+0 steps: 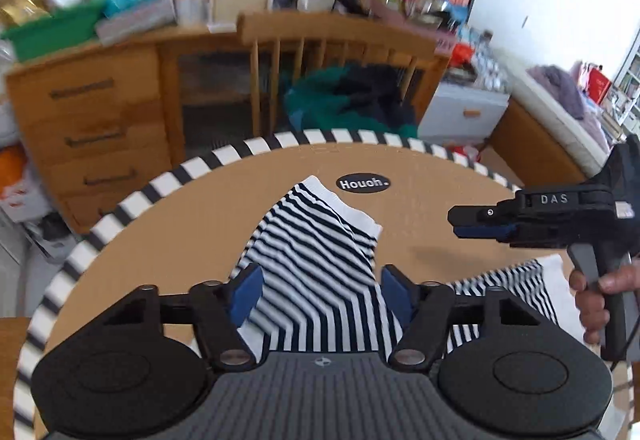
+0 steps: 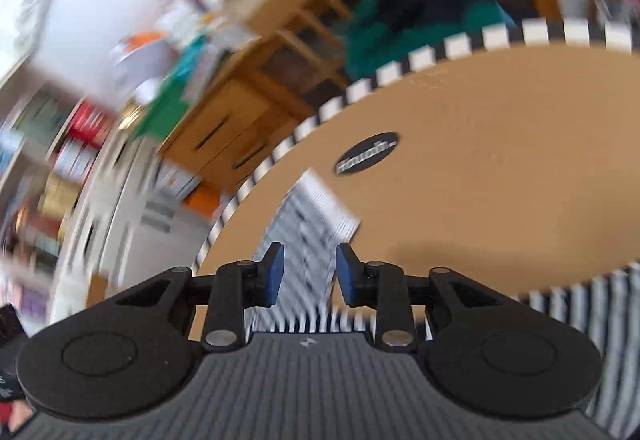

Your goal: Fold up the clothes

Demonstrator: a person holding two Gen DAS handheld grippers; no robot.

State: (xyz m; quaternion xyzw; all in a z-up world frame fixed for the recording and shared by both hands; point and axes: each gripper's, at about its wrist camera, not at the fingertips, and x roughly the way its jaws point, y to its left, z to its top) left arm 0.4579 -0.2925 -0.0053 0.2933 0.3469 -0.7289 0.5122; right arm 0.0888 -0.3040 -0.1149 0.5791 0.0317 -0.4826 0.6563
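On the round counter (image 1: 168, 224) the striped top (image 1: 316, 260) lies with one sleeve folded across, so the fold looks partly done. The left claw (image 1: 320, 296) hangs wide and empty above the top. The right claw (image 2: 310, 272) stands narrow, holding nothing; the other sleeve and the body look still unfolded.

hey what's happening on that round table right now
A person is folding a striped garment on a round brown table with a striped rim. They hold a two-finger tool in each hand. The left tool hangs open over the cloth, pads clear of it. The right tool is off to the side above the table, its pads slightly apart with nothing between them. One sleeve is folded up over the body; neither tool grips the cloth.
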